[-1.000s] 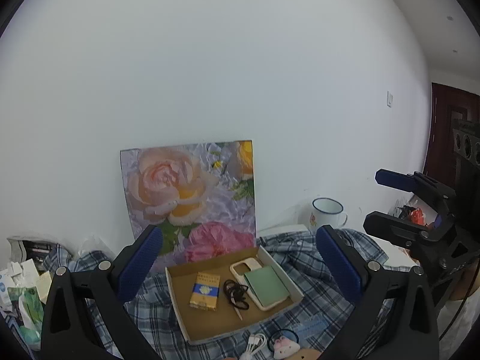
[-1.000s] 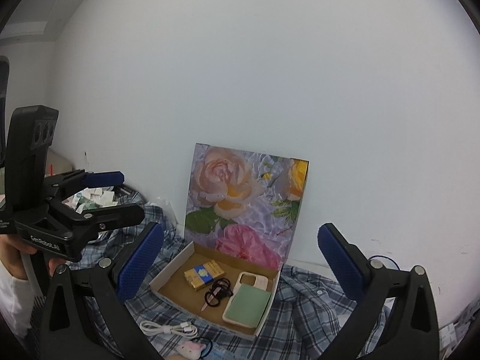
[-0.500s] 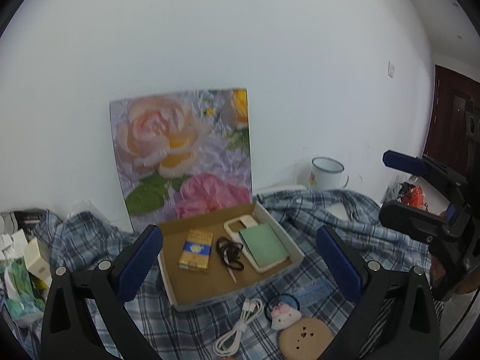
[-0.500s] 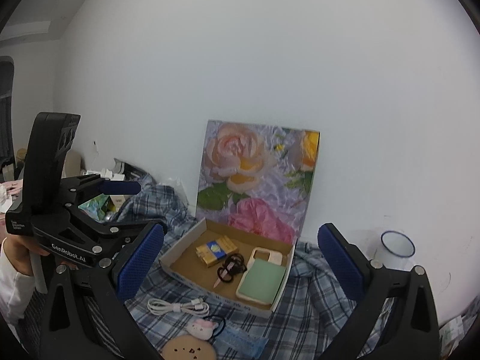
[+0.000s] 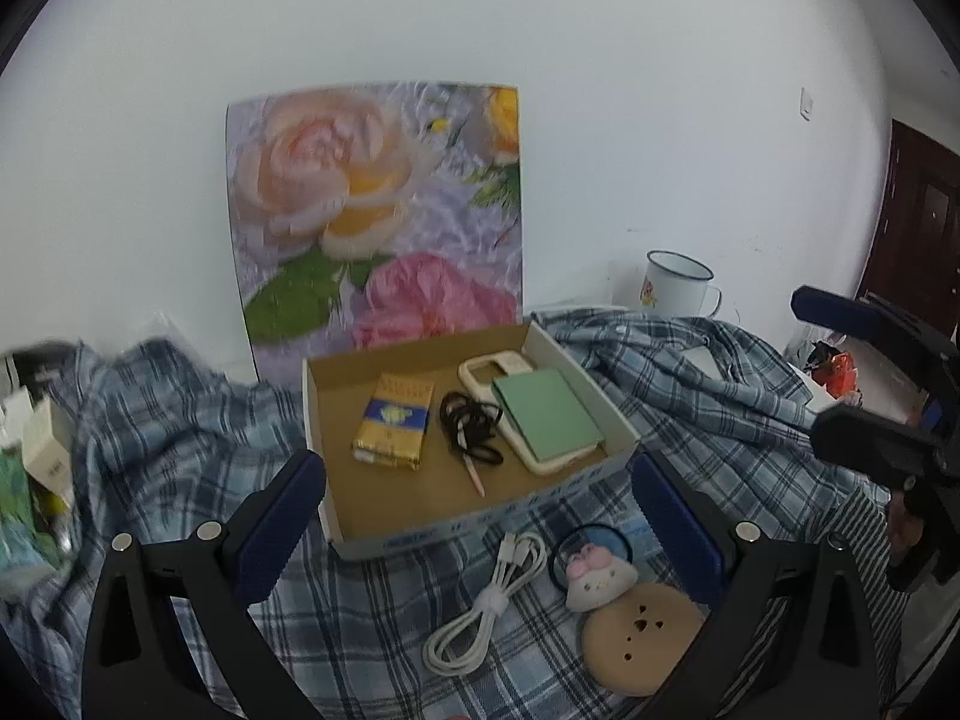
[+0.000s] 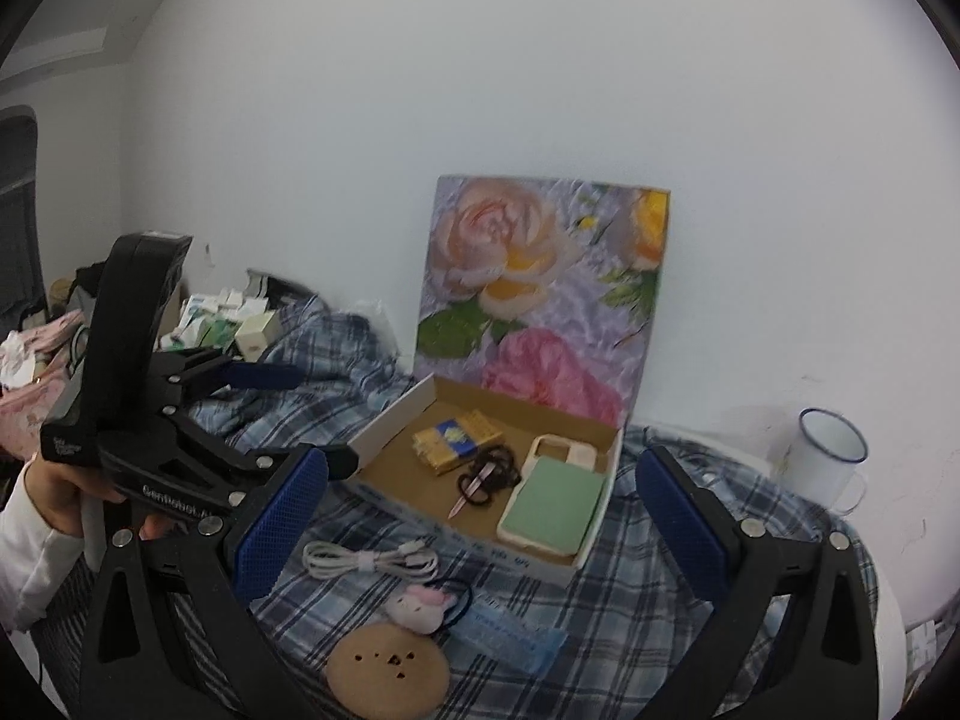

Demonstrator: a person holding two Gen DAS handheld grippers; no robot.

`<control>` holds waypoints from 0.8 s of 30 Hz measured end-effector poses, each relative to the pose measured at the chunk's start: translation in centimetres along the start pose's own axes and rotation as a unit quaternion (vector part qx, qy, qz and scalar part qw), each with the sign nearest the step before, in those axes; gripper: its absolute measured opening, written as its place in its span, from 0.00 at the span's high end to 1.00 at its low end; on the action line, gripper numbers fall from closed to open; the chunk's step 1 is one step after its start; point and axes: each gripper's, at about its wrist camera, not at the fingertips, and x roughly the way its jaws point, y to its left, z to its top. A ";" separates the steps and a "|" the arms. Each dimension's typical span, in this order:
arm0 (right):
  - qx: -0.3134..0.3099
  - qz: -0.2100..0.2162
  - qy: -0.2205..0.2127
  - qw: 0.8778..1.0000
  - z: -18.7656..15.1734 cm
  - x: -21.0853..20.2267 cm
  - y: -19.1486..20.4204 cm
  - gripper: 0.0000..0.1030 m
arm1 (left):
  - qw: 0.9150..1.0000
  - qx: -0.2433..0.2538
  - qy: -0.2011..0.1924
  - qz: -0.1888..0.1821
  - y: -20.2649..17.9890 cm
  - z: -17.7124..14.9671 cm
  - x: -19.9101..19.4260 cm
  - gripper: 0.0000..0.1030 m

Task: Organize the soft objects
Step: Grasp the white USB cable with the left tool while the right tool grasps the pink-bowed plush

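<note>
An open cardboard box [image 5: 480,519] [image 6: 384,432] with a rose-print lid stands on a blue plaid shirt [image 5: 720,408] [image 6: 630,630]. Inside lie a gold-blue packet [image 5: 393,423], a black hair tie [image 5: 471,426] and a phone case with a green pad [image 5: 543,414]. In front lie a white cable [image 5: 486,606] [image 6: 372,561], a pink-white plush hair tie [image 5: 600,576] [image 6: 420,600] and a round tan pad [image 5: 642,636] [image 6: 387,669]. My left gripper [image 5: 480,540] and right gripper [image 6: 480,528] are both open and empty, above these items.
A white enamel mug [image 5: 675,285] [image 6: 831,459] stands by the wall at the right. Small boxes and clutter [image 5: 36,450] [image 6: 228,318] crowd the left. A blue packet [image 6: 510,636] lies by the plush tie. The other gripper shows in each view [image 5: 882,444] [image 6: 180,420].
Both grippers have tilted down and moved closer to the table, so the box and the items in front of it look larger. Jaws stayed open.
</note>
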 end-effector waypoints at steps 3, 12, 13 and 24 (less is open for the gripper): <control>-0.001 0.010 0.018 1.000 -1.1 1.0 0.3 0.01 | 1.000 -0.014 0.015 -0.004 0.7 -1.0 1.0 0.00; 0.001 0.013 0.069 0.998 -3.4 3.6 0.0 0.01 | 0.998 -0.008 0.060 -0.010 1.3 -3.2 3.3 0.00; 0.006 0.018 0.071 0.997 -3.6 3.8 -0.2 0.01 | 0.998 -0.006 0.063 -0.011 1.3 -3.4 3.4 0.00; 0.044 0.023 0.119 0.992 -5.3 6.5 -1.9 0.01 | 0.993 0.018 0.110 -0.036 0.3 -5.0 5.7 0.08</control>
